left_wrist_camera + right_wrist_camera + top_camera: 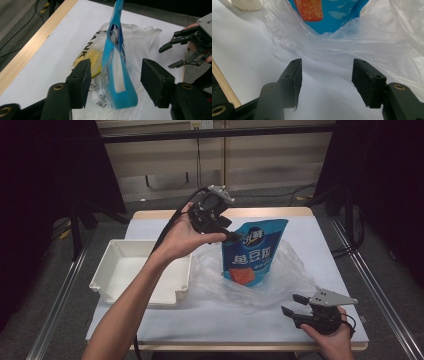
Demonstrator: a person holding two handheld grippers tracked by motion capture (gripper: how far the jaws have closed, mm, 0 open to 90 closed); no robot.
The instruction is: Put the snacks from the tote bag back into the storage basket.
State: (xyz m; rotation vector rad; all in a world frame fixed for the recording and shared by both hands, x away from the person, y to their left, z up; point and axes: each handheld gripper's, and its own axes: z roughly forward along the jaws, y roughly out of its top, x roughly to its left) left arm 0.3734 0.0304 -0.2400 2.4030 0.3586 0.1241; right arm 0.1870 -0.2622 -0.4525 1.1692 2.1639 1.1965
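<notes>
My left gripper [113, 82]: jaws spread astride the blue pouch [254, 251], pads clear of it, pouch upright on the clear plastic bag [280, 280] mid-table; my right gripper [295, 305]: spread, empty, near right; white tray [125, 265] left.

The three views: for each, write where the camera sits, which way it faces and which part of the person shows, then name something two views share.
High view: above the person's side, facing forward and down at the table; both forearms, left gripper, right gripper.
Left gripper view: rides that gripper, facing the blue pouch between its open jaws.
Right gripper view: low over the table, facing the clear plastic bag.
Shared: all see the pouch.
</notes>
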